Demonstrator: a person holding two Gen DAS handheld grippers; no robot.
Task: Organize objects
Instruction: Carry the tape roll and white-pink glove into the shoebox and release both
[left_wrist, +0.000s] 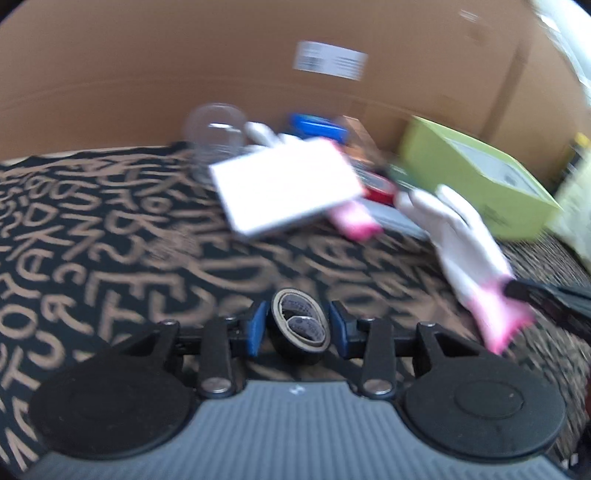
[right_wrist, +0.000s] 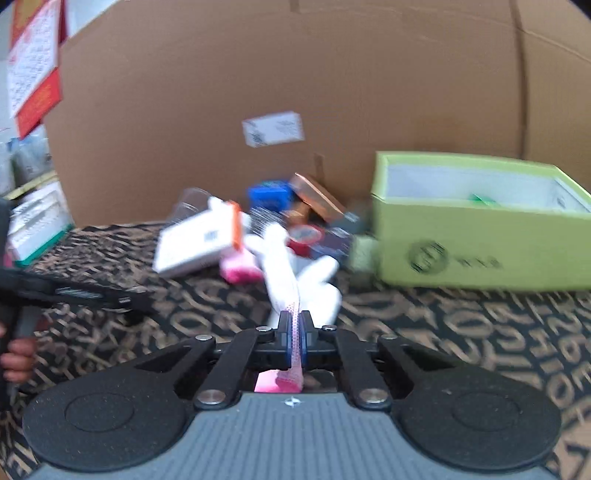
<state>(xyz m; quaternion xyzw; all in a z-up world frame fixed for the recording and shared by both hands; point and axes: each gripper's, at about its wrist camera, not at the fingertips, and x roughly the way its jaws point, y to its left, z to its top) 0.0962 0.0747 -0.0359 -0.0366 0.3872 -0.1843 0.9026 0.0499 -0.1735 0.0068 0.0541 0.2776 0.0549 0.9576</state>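
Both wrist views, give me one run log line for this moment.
left hand-held gripper: around black tape roll, contact unclear | right hand-held gripper: shut on white glove | green box: open

Left claw (left_wrist: 297, 328) narrowed around a tape roll (left_wrist: 300, 329), right claw (right_wrist: 294, 334) clamped on a glove (right_wrist: 295, 273), both angled downward

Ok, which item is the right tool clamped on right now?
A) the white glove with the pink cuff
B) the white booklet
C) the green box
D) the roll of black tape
A: in the right wrist view the right tool is shut on the pink cuff end of the white glove, whose fingers hang out ahead of it toward the green box.
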